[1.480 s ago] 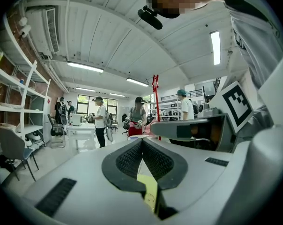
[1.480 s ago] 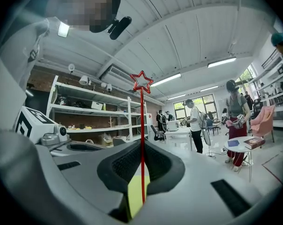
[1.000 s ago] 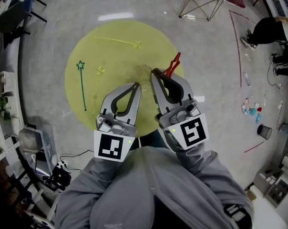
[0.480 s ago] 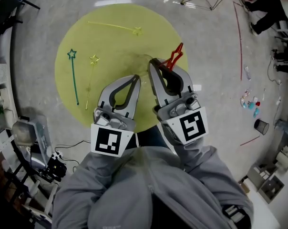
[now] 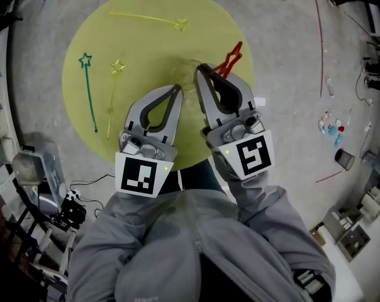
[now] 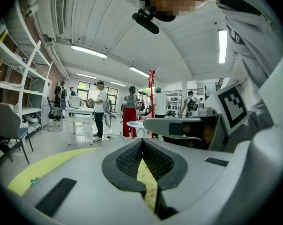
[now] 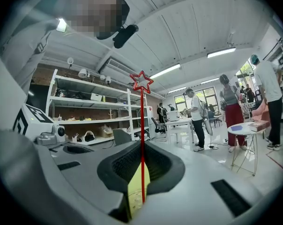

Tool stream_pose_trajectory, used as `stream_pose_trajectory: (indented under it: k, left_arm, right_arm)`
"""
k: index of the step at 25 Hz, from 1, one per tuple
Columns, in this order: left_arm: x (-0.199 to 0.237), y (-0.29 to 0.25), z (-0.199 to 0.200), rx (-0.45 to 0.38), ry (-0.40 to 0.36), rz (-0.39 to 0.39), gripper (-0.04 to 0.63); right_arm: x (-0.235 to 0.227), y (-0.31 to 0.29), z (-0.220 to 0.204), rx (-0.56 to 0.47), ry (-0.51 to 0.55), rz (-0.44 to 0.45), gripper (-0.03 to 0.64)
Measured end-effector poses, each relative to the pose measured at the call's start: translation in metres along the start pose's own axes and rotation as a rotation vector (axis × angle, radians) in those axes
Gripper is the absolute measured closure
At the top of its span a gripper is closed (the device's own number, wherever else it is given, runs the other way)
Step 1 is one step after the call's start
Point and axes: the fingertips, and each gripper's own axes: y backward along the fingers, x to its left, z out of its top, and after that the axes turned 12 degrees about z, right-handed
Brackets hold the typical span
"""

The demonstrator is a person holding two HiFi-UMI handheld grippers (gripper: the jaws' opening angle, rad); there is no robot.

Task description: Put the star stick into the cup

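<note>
My right gripper (image 5: 202,73) is shut on a red star stick (image 5: 229,60), whose star pokes out past the jaws. In the right gripper view the red star stick (image 7: 142,125) stands straight up between the shut jaws of my right gripper (image 7: 142,172), star on top. My left gripper (image 5: 176,90) is shut on nothing and hangs beside the right one over the round yellow surface (image 5: 146,49). A clear cup (image 5: 189,74) shows only faintly just beyond both tips. In the left gripper view my left gripper (image 6: 142,144) is shut, with the red stick (image 6: 152,97) behind it.
On the yellow surface lie a green star stick (image 5: 87,93), a yellow star stick (image 5: 113,90) beside it, and another yellow one (image 5: 149,19) at the far edge. Equipment and cables (image 5: 51,194) sit on the floor at left. People stand around tables in the background.
The yellow surface and its sticks have slid up and left in the head view. Both grippers stay shut and side by side, the red stick still in the right one.
</note>
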Motion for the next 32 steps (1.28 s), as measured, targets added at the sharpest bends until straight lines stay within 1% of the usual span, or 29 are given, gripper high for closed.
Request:
stream_pose_trajectory:
  k: [5,11,16,20,23,25,28,32]
  left_arm:
    - [0.005,-0.007,-0.015,0.017,-0.003,0.005,0.578]
    - [0.011,-0.011,-0.025,0.034,0.05,0.032,0.578]
    - [0.012,-0.012,-0.032,0.041,0.054,0.03,0.578]
    - [0.009,-0.013,-0.034,0.042,0.036,0.015,0.578]
    - [0.006,-0.012,-0.035,0.043,0.005,-0.004,0.578]
    - [0.004,-0.012,-0.035,0.046,0.001,-0.01,0.578]
    - [0.0,-0.012,-0.035,0.045,-0.009,-0.019,0.578]
    - [-0.003,-0.011,-0.034,0.045,-0.002,-0.024,0.578]
  right_arm:
    - [-0.006,-0.004,-0.024,0.021,-0.02,-0.006,0.577]
    - [-0.009,-0.007,-0.042,0.045,-0.059,-0.006,0.577]
    - [-0.011,-0.008,-0.056,0.064,-0.079,-0.019,0.577]
    - [-0.007,-0.01,-0.063,0.082,-0.124,0.004,0.575]
    - [-0.012,-0.011,-0.071,0.118,-0.129,-0.019,0.575]
    - [-0.014,-0.01,-0.076,0.141,-0.13,-0.03,0.575]
    - [-0.011,-0.01,-0.08,0.168,-0.156,-0.01,0.575]
    - [-0.01,-0.01,-0.086,0.215,-0.152,-0.009,0.575]
